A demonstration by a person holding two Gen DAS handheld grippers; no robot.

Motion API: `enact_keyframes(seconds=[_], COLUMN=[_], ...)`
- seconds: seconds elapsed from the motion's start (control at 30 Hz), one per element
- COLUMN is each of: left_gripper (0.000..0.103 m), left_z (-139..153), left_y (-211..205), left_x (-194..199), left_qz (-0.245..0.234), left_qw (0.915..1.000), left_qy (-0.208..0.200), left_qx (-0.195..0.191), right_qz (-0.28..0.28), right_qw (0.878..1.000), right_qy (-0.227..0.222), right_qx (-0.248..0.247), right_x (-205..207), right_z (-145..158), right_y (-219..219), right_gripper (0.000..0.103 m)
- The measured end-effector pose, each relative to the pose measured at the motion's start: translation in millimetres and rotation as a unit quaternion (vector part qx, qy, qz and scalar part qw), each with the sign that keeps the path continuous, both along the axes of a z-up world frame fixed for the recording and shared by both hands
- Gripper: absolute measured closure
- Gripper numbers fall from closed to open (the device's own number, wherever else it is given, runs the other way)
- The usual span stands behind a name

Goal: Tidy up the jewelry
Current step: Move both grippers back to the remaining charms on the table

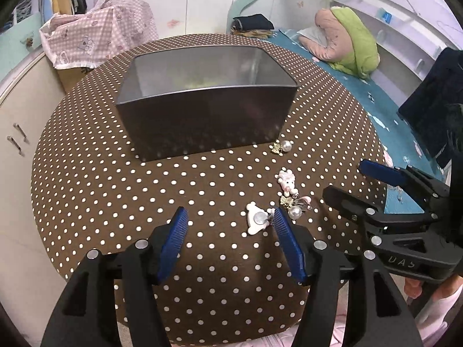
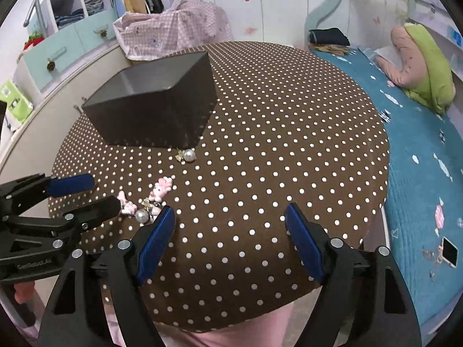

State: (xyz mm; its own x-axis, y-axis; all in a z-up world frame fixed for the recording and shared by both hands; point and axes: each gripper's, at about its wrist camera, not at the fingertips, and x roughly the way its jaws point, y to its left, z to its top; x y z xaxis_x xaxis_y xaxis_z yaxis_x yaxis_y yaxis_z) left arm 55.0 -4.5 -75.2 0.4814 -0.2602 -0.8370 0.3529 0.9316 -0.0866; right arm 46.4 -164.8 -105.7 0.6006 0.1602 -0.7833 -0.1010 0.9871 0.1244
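Between your left gripper's (image 1: 230,225) parted blue pads, toward the right one, lies the white bear-shaped clip (image 1: 257,219), long axis slanting across the gap. Just beyond sit a pearl-and-bow earring (image 1: 293,208) and pink poodle charm (image 1: 287,181). Your right gripper (image 2: 230,225), also spread and empty, hangs farther off. Ahead, the dark grey metal box (image 1: 202,110) stands open, with bare polka-dot tablecloth (image 1: 173,179) between.

grey box (image 1: 202,121) open, upright | pearl earring (image 1: 282,146) at its corner | pink/white charms (image 1: 286,183) clustered nearby
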Motion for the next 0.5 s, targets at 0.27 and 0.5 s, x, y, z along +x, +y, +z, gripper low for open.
enact_keyframes(seconds=[0.27,0.5], left_gripper=[0.043,0.058], left_z=[-4.7,-7.3], left_y=[-7.5,-17.1], left_x=[2.1,-7.3], left_qz=[-0.016,-0.027], left_qw=[0.9997,0.9982], left_qy=[-0.009,-0.035], left_qx=[0.018,0.040], right_qz=[0.002,0.014], right_qw=[1.000,1.000], right_qy=[0.000,-0.006], right_qx=[-0.002,0.000], right_x=[-2.7,-5.2], right_z=[0.7,2.3], right_y=[-0.2,2.3], right_gripper=[0.026,0.025])
